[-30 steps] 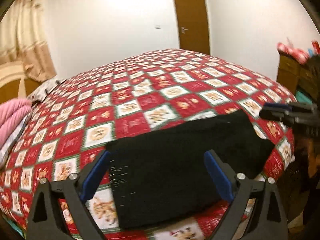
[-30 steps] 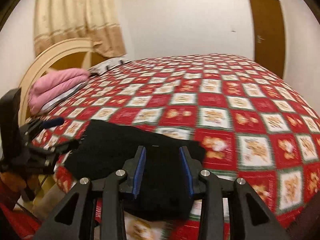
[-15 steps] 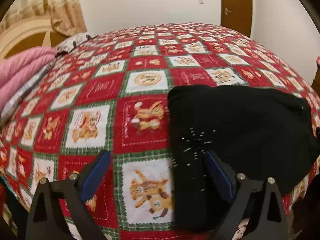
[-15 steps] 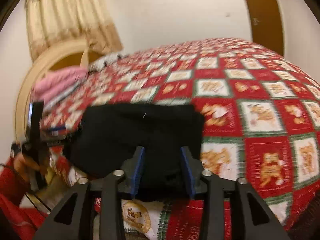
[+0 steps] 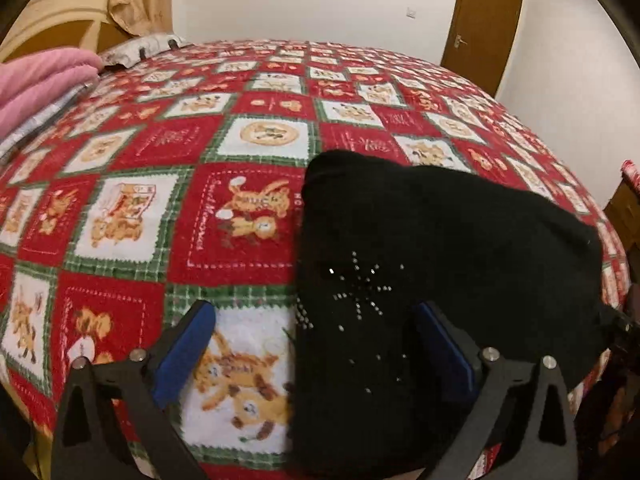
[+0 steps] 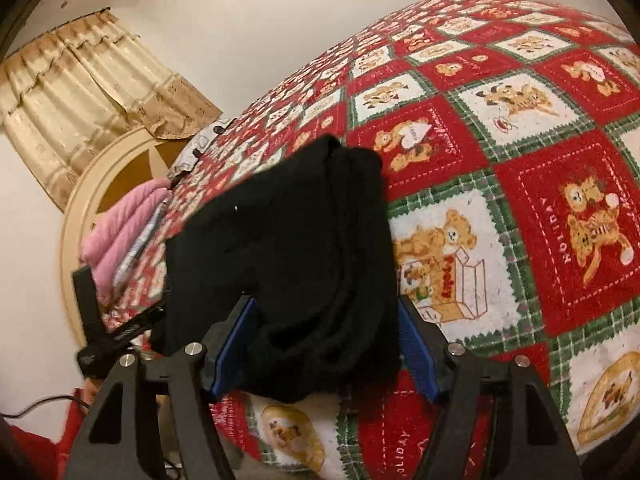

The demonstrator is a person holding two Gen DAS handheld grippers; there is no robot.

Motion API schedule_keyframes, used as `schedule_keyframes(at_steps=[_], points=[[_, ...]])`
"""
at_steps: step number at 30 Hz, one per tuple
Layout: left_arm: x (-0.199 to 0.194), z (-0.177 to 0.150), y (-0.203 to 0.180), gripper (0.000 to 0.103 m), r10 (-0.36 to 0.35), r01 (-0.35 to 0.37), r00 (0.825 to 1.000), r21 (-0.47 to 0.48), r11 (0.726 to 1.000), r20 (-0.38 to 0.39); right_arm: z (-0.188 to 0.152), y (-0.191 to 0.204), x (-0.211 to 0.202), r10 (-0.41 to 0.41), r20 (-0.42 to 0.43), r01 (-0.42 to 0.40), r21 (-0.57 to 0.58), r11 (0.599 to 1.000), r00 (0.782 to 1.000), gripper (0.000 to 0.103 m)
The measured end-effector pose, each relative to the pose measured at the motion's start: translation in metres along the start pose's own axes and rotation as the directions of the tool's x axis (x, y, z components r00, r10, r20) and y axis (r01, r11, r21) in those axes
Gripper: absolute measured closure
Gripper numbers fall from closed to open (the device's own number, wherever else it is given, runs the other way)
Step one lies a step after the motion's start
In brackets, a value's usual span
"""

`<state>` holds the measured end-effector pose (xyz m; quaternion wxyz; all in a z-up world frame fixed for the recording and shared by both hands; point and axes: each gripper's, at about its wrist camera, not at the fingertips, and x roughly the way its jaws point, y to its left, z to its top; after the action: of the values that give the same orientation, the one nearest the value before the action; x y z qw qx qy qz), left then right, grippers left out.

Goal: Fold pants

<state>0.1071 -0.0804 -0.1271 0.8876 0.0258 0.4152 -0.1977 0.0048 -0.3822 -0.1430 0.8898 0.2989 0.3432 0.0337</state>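
**Lying folded at the bed's near edge, black pants sit between both sets of tongs**

Lying on the bed (image 5: 160,152), the pants (image 5: 420,272) are a compact black bundle at the near edge of its red, white and green patchwork bedspread (image 6: 520,160).

The left tongs (image 5: 316,344) are spread wide and hold nothing. Their left finger (image 5: 180,348) is over a white teddy-bear square of the bedspread, clear of the pants, while the other finger lies over the black cloth, so the pants' left border falls between the two.

The right tongs (image 6: 324,344) are parted about as wide as the bundle's near end. That end lies between their blue pads (image 6: 232,344), which do not visibly press it; whether they touch the cloth I cannot tell.

The pants are soft, matte, knit-like fabric, stacked in several layers that show as curved ridges along the side facing the right tongs. A starburst of small shiny studs (image 5: 360,288) marks the top layer near the left tongs. The bundle's far corner is rounded.

Beyond the pants, toward the headboard (image 6: 104,176), lies a folded pink blanket (image 6: 120,224). The bedspread looks fleecy, with stitched bear pictures in scalloped frames.
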Motion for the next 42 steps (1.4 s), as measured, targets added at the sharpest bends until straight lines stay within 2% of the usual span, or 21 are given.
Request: schedule_keyframes(at_steps=[3,6,8,10,11,12,13,14,15,16,22,27,33,36,39,42], points=[[-0.003,-0.003,0.000,0.001,-0.022,0.021,0.999,-0.035,0.999,-0.028,-0.001,0.006,0.004,-0.027,-0.022,0.027,-0.032,0.999,0.999,0.032],[-0.008,-0.007,-0.003,0.004,-0.067,0.067,0.995,-0.009,0.998,-0.072,0.000,0.013,0.006,-0.028,-0.065,0.025,-0.053,0.998,0.997,0.032],[-0.009,-0.009,0.001,0.005,-0.094,0.094,0.993,-0.010,0.996,-0.074,-0.002,0.020,0.008,-0.068,-0.076,0.061,-0.098,0.993,0.995,0.034],[-0.008,-0.007,0.006,0.006,-0.118,0.115,0.990,-0.043,0.992,-0.076,0.000,0.023,0.012,-0.116,-0.082,0.105,-0.125,0.987,0.990,0.046],[-0.009,-0.005,0.006,0.016,-0.117,0.112,0.990,-0.059,0.992,-0.075,0.001,0.026,0.013,-0.133,-0.090,0.120,-0.141,0.983,0.987,0.051],[-0.013,-0.002,0.007,0.027,-0.120,0.115,0.991,-0.085,0.990,-0.058,0.004,0.030,0.013,-0.124,-0.100,0.108,-0.151,0.983,0.987,0.066],[-0.016,0.001,0.008,0.066,-0.154,0.149,0.987,-0.100,0.984,-0.046,0.007,0.039,0.012,-0.115,-0.113,0.095,-0.170,0.981,0.987,0.069],[-0.018,0.005,0.009,0.086,-0.175,0.169,0.984,-0.116,0.979,-0.042,0.009,0.048,0.011,-0.139,-0.110,0.114,-0.209,0.971,0.984,0.069],[-0.020,0.011,0.010,0.086,-0.235,0.227,0.971,-0.140,0.964,-0.043,0.012,0.055,0.010,-0.162,-0.102,0.133,-0.251,0.959,0.981,0.070],[-0.021,0.014,0.011,0.086,-0.255,0.247,0.966,-0.147,0.958,-0.038,0.015,0.064,0.009,-0.167,-0.092,0.136,-0.282,0.950,0.982,0.071],[-0.039,0.041,0.029,0.090,-0.300,0.306,0.952,-0.159,0.939,0.057,0.058,0.117,0.000,-0.057,-0.026,0.045,-0.347,0.937,0.998,0.071],[-0.059,0.072,0.048,0.091,-0.200,0.218,0.969,-0.120,0.969,0.143,0.087,0.181,0.018,0.036,-0.012,-0.037,-0.449,0.893,0.999,0.071],[-0.074,0.099,0.081,0.095,-0.131,0.159,0.967,-0.116,0.980,0.219,0.107,0.244,0.038,0.141,-0.012,-0.125,-0.530,0.838,0.990,0.071],[-0.085,0.114,0.100,0.097,-0.094,0.131,0.959,-0.123,0.984,0.269,0.115,0.273,0.051,0.169,-0.008,-0.143,-0.579,0.803,0.986,0.071],[-0.099,0.129,0.120,0.097,-0.044,0.088,0.949,-0.128,0.988,0.311,0.126,0.298,0.063,0.192,-0.013,-0.162,-0.593,0.789,0.981,0.072],[-0.100,0.135,0.137,0.097,-0.009,0.042,0.961,-0.113,0.993,0.278,0.128,0.307,0.063,0.167,-0.003,-0.132,-0.629,0.766,0.986,0.072]])
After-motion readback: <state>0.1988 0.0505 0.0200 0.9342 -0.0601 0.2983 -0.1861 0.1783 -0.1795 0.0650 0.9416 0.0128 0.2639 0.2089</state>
